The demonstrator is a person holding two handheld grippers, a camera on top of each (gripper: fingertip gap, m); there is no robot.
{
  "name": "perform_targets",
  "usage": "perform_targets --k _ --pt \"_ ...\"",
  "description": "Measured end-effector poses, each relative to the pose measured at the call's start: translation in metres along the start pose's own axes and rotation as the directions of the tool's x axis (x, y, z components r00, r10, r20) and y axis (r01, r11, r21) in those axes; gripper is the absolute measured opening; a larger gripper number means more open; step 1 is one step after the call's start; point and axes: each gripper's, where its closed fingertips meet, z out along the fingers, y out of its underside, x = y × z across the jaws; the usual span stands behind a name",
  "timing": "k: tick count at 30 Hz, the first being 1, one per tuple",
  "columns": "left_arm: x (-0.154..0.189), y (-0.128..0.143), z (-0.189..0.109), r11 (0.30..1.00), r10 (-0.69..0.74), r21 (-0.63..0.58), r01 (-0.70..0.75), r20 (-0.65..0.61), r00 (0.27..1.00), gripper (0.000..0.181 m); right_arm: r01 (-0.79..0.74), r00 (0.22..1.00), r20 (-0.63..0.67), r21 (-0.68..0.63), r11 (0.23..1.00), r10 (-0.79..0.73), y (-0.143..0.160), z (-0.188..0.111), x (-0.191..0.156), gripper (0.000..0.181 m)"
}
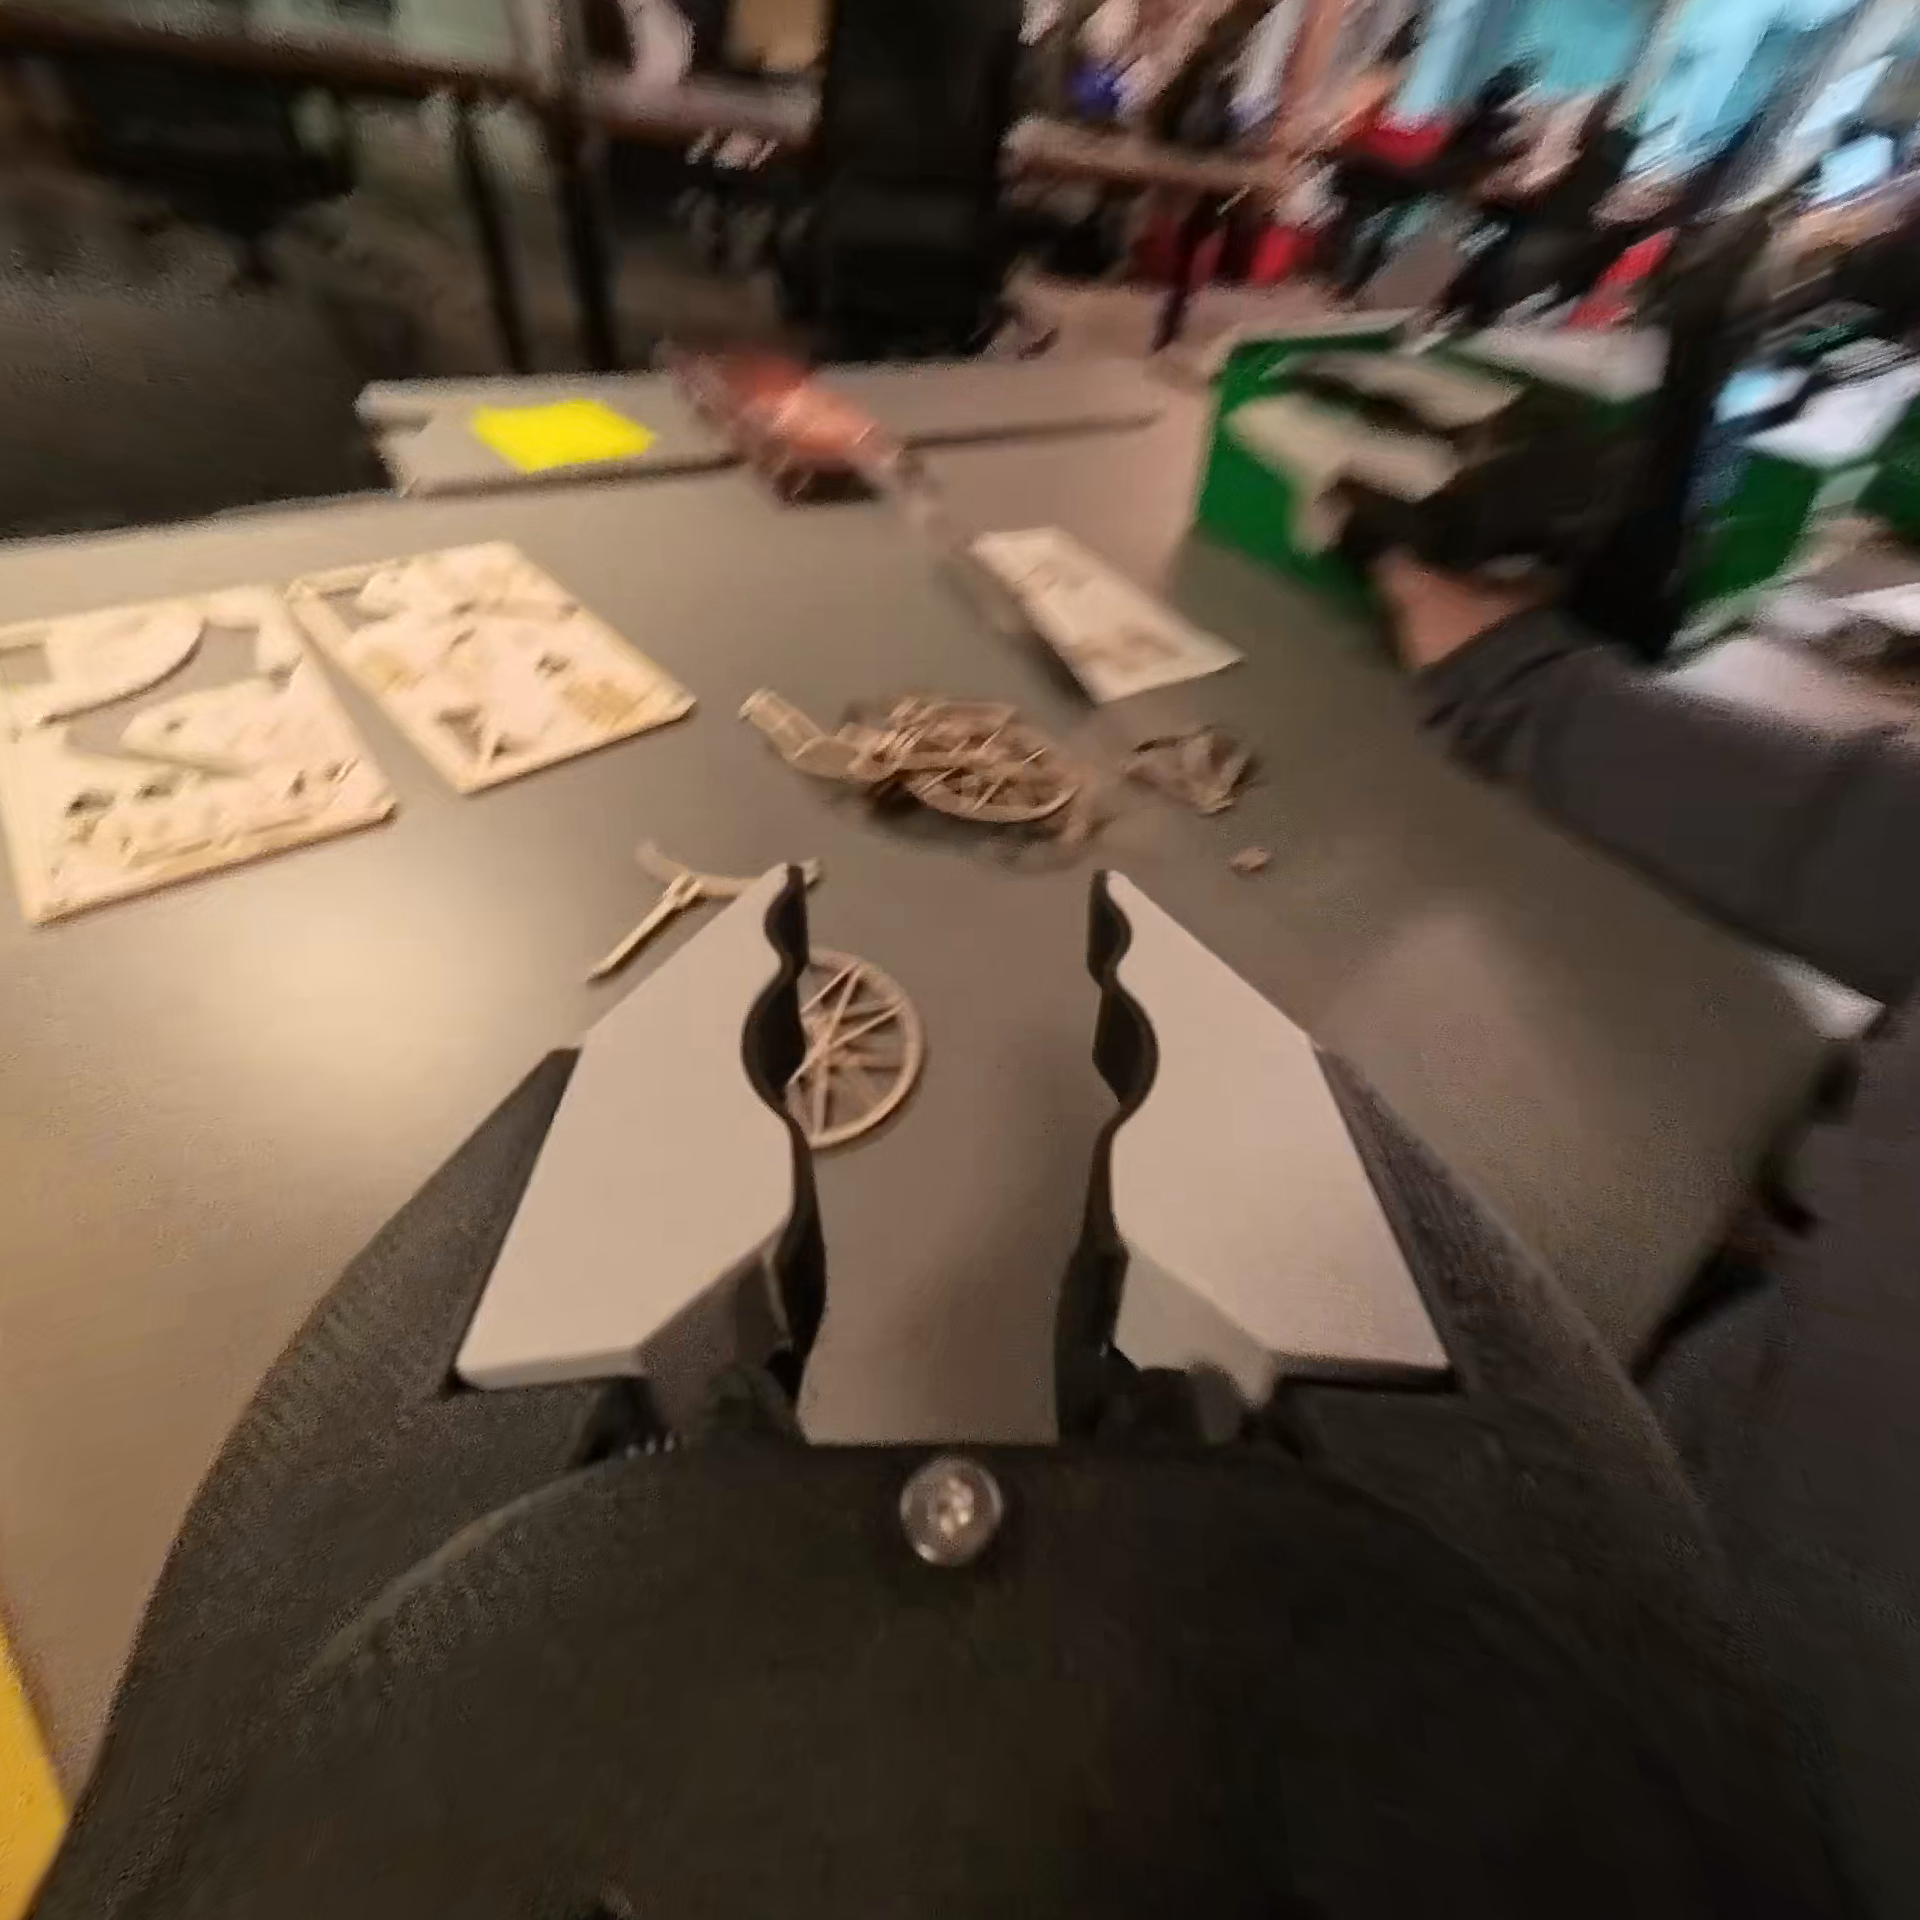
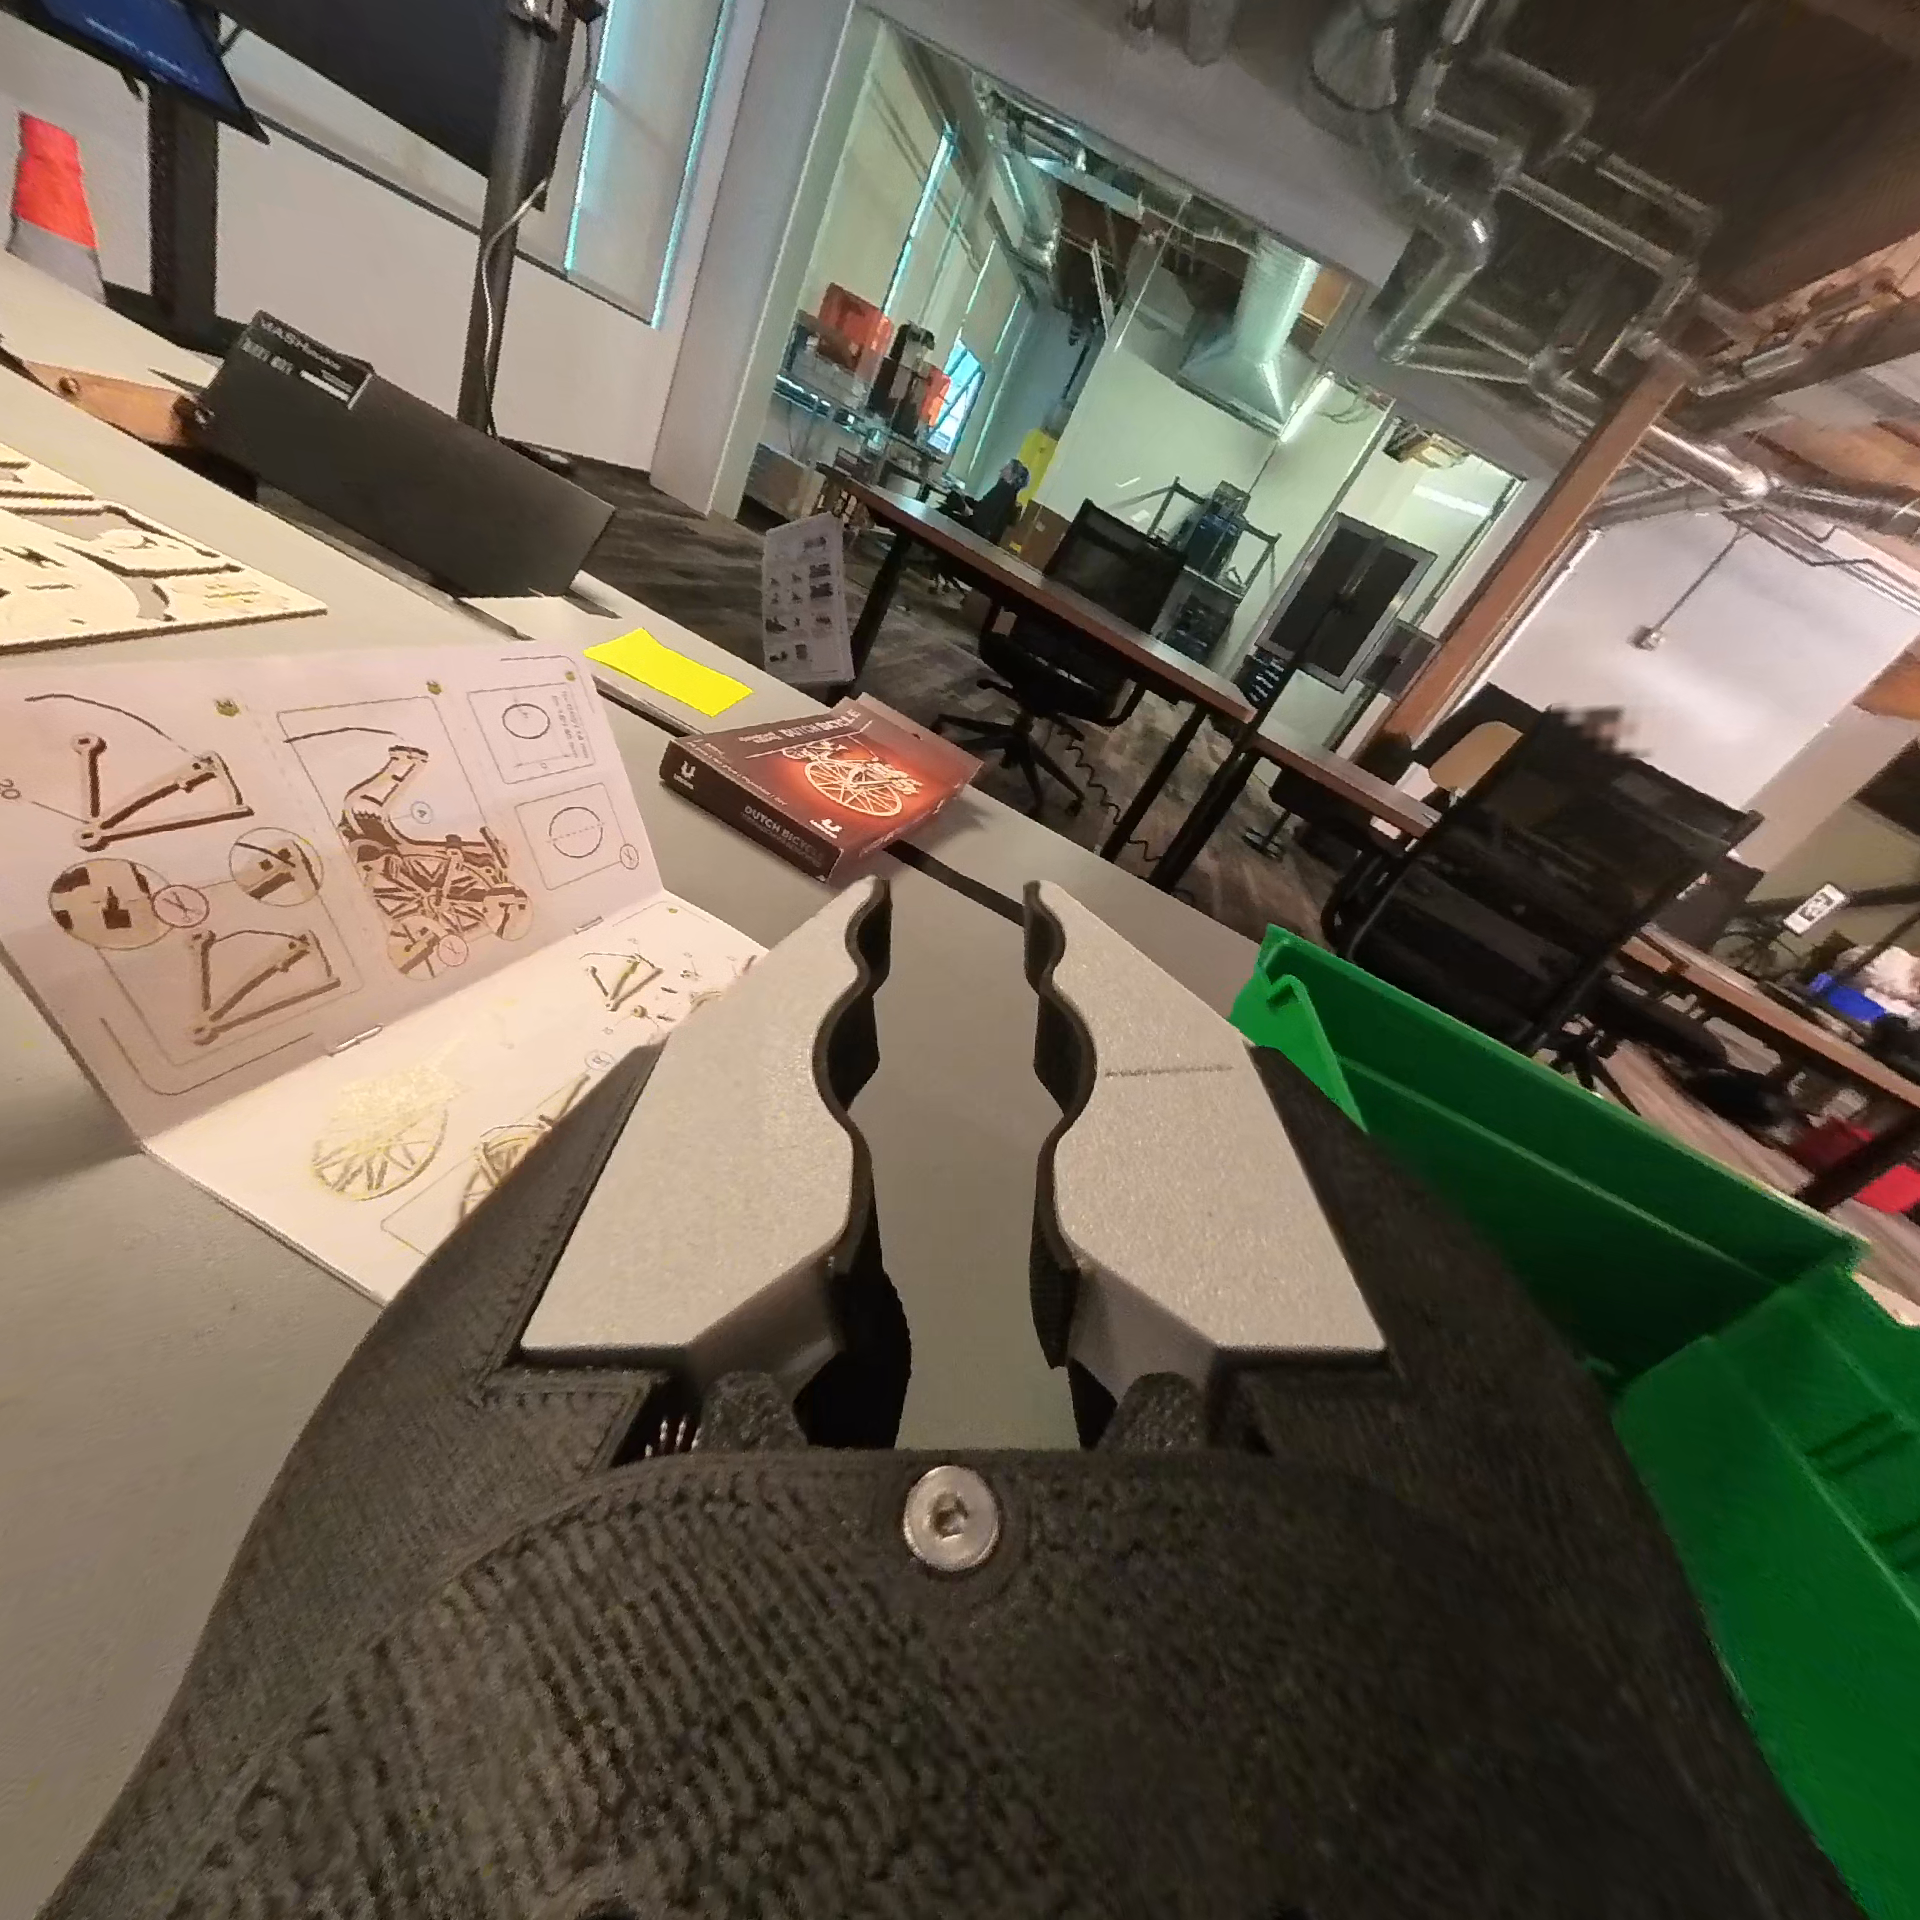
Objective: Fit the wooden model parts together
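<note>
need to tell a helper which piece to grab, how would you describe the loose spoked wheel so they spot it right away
Start at the grey table in the left wrist view, with two pale punched-out wooden sheets at its far left. Nearer the camera, the open left gripper hangs above the table, and the loose wheel lies flat beside its left finger, partly hidden. Unlike the wheel in the half-built model farther back, it is attached to nothing.

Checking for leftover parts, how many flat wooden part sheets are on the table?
2 full sheets at far left: outer sheet, inner sheet. Others may be out of frame.
</note>
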Motion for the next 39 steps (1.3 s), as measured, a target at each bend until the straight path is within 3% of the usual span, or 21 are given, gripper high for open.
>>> perform_targets --k 2,5,7,12,17,39 --pt "-0.022 0.026 0.011 0.994 -0.039 -0.094 0.053 0.139 0.990 0.063 -0.013 1.000 0.007 0.011 1.000 0.013 -0.001 -0.001 0.000 0.024" --pt "-0.031 0.054 0.022 0.966 -0.154 -0.178 0.187 0.184 0.971 0.087 -0.030 0.999 0.019 0.027 0.999 0.029 -0.003 -0.001 -0.001 0.024" --pt "-0.037 0.061 0.024 0.955 -0.140 -0.226 0.192 0.228 0.964 0.095 -0.042 0.999 0.030 0.031 0.999 0.041 -0.004 -0.001 -0.001 0.024" --pt "-0.040 0.078 0.031 0.922 -0.058 -0.358 0.149 0.253 0.966 0.094 -0.069 0.997 0.050 0.053 0.996 0.066 -0.006 -0.001 -0.002 0.024" --pt "-0.045 0.078 0.036 0.919 -0.001 -0.379 0.107 0.271 0.963 0.077 -0.117 0.992 0.055 0.087 0.989 0.113 -0.010 -0.004 0.002 0.024" --pt "-0.044 0.079 0.037 0.919 0.027 -0.385 0.088 0.284 0.958 0.064 -0.306 0.948 0.148 0.178 0.935 0.282 -0.024 -0.011 0.008 0.024"
